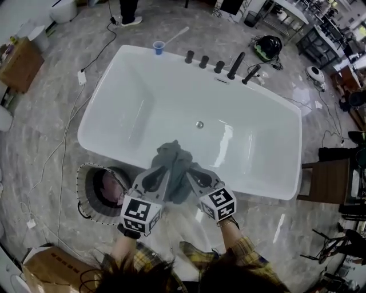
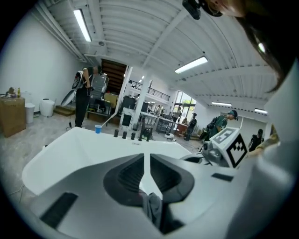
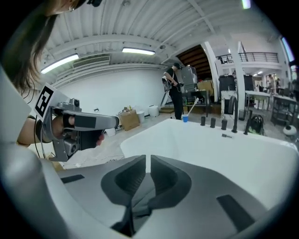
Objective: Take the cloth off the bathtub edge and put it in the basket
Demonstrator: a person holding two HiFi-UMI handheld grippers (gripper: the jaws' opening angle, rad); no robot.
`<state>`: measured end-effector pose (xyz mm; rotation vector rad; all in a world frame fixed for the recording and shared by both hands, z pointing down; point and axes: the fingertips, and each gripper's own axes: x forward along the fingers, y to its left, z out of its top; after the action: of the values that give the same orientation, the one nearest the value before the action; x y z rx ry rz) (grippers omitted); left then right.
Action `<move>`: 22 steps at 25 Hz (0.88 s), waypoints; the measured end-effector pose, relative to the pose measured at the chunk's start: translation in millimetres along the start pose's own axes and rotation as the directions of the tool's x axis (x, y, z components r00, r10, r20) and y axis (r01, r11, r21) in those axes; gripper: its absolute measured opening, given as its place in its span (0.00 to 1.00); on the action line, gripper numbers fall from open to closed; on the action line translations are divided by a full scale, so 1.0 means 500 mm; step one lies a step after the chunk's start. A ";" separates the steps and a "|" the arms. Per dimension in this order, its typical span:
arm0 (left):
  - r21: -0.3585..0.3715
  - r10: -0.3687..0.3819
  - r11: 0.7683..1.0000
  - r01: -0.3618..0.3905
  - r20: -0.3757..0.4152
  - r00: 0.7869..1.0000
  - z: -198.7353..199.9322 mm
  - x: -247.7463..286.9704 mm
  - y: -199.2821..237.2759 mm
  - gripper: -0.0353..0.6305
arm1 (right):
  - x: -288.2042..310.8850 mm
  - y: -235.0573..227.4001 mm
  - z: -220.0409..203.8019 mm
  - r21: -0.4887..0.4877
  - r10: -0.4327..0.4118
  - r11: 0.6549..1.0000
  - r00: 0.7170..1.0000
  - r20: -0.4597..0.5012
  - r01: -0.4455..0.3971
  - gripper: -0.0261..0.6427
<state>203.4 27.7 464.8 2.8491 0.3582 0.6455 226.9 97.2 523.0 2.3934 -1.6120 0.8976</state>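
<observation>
A grey cloth [image 1: 174, 157] hangs bunched over the near rim of the white bathtub [image 1: 260, 187]. Both grippers hold it side by side. My left gripper [image 1: 166, 170] is shut on the cloth's left side, and in the left gripper view a grey fold [image 2: 152, 208] shows pinched behind the closed jaws. My right gripper [image 1: 189, 170] is shut on the right side, with dark cloth [image 3: 127, 215] caught at the base of its jaws. The round basket [image 1: 90, 201] stands on the floor just left of my left gripper, outside the tub.
A blue cup [image 1: 158, 47] and black tap fittings [image 1: 219, 66] stand on the tub's far rim. Cables run over the marble floor at left. A cardboard box [image 1: 20, 63] is far left, a wooden stand [image 1: 329, 182] at right. A person [image 1: 130, 11] stands beyond the tub.
</observation>
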 end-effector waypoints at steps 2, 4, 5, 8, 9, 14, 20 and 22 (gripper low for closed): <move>-0.003 -0.003 1.000 0.003 -0.031 1.000 -0.030 0.023 0.004 0.08 | 0.018 -0.011 -0.030 0.045 0.000 0.999 1.000 -0.013 0.000 0.08; -0.005 -0.004 1.000 0.004 -0.064 0.998 -0.059 0.047 0.010 0.08 | 0.040 -0.022 -0.056 0.093 0.003 0.996 1.000 -0.023 -0.001 0.18; -0.007 -0.006 1.000 0.005 -0.083 0.997 -0.075 0.058 0.013 0.08 | 0.049 -0.027 -0.070 0.118 0.002 0.993 1.000 -0.031 0.002 0.23; -0.024 -0.013 1.000 0.010 -0.135 0.991 -0.121 0.085 0.018 0.09 | 0.070 -0.041 -0.114 0.174 -0.014 0.984 0.998 -0.067 0.025 0.29; -0.032 -0.018 0.999 0.013 -0.154 0.988 -0.138 0.093 0.020 0.11 | 0.076 -0.046 -0.129 0.188 -0.019 0.981 0.997 -0.081 0.034 0.33; -0.057 -0.030 0.998 0.015 -0.263 0.964 -0.233 0.122 0.032 0.24 | 0.101 -0.075 -0.204 0.269 -0.041 0.960 0.988 -0.148 0.080 0.47; -0.103 -0.021 0.994 -0.021 -0.391 0.920 -0.346 0.131 0.070 0.38 | 0.121 -0.114 -0.302 0.388 -0.098 0.903 0.968 -0.229 0.184 0.57; -0.104 -0.008 0.994 -0.039 -0.417 0.909 -0.373 0.130 0.088 0.41 | 0.125 -0.122 -0.328 0.420 -0.096 0.887 0.966 -0.241 0.193 0.58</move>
<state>185.5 29.5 666.4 2.5930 0.3497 1.2434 230.1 139.9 703.7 2.5318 -1.2314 1.5719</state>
